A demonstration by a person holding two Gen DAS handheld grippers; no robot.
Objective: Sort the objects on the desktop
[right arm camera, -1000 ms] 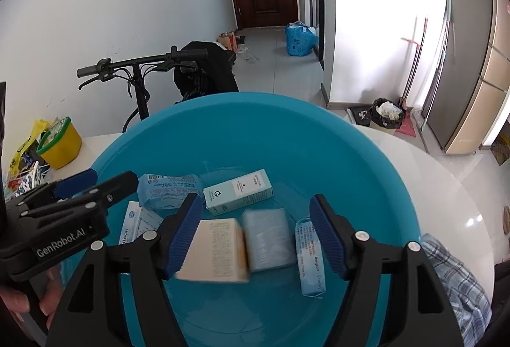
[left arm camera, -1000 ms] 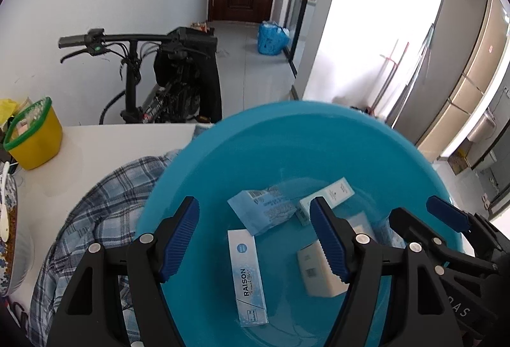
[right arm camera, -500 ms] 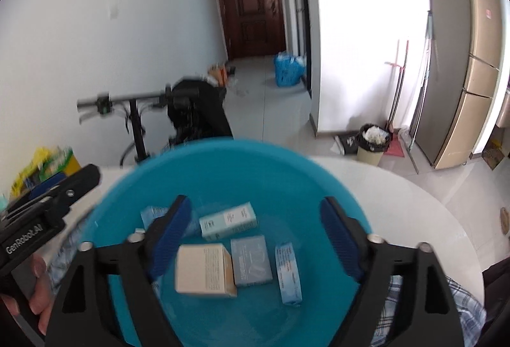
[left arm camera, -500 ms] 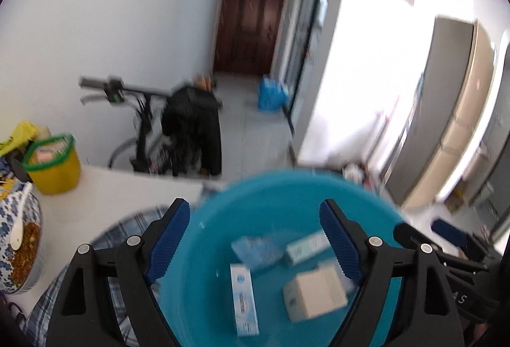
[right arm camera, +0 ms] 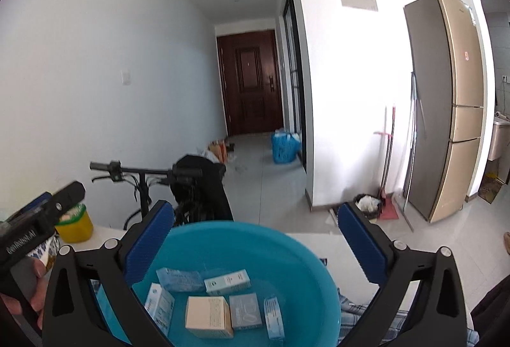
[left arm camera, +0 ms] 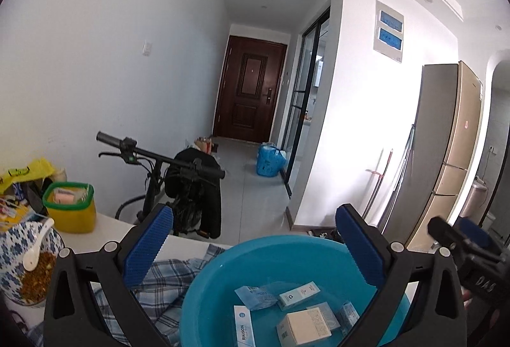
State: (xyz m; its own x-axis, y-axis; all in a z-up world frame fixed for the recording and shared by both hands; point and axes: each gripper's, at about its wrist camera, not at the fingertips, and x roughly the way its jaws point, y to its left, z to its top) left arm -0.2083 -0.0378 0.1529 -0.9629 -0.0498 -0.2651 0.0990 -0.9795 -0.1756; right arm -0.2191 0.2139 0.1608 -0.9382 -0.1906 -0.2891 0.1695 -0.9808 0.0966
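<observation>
A round blue basin sits on the white table and holds several small boxes: a beige box, a white-and-green box, a long "RAISON" box and pale blue packets. My left gripper is open and empty, raised well above the basin. My right gripper is open and empty, also high above it. The other gripper shows at each view's edge.
A plaid cloth lies under the basin. A yellow tub with a green lid and a patterned bowl of food with a spoon stand at the left. A bicycle stands behind the table. A fridge stands at the right.
Both grippers have lifted up and back from the basin, so it now sits low and small in both views. Both stay open and empty. The boxes have not moved.
</observation>
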